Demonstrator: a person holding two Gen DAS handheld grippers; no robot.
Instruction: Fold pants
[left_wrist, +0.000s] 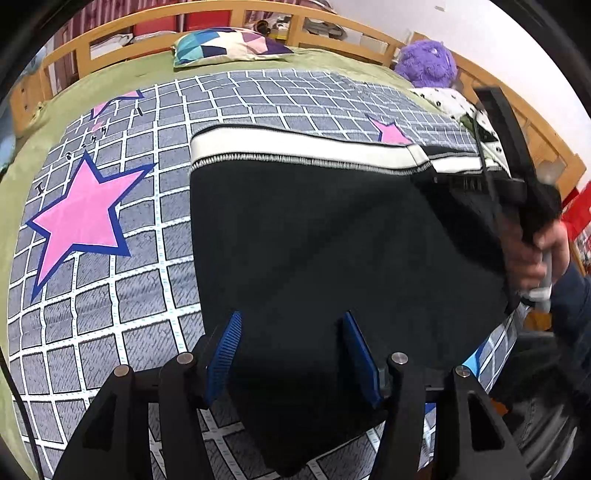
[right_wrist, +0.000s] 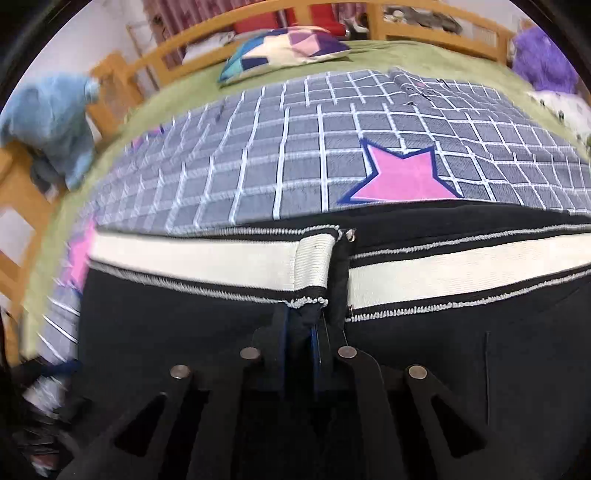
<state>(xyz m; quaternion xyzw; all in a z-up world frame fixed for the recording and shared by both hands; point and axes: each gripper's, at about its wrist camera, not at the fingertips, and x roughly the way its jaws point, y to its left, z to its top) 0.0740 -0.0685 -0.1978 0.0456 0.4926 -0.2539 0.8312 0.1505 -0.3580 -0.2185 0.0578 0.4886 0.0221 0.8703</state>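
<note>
Black pants (left_wrist: 314, 240) with a white waistband (left_wrist: 295, 146) lie on the grey checked bedspread (left_wrist: 147, 240). My left gripper (left_wrist: 291, 354) is open, its blue fingers (left_wrist: 225, 350) spread just above the near part of the pants. In the left wrist view my right gripper (left_wrist: 491, 173) lifts the right waist corner. In the right wrist view the right gripper (right_wrist: 310, 332) is shut on the pants (right_wrist: 184, 332) just below the waistband (right_wrist: 207, 254), where the fabric is bunched.
The bed has a wooden rail (left_wrist: 221, 26), a colourful pillow (left_wrist: 229, 46) at the far end and a purple plush toy (left_wrist: 428, 64) at the far right. A blue plush (right_wrist: 51, 122) sits on the left rail. Pink stars (left_wrist: 81, 221) mark the bedspread.
</note>
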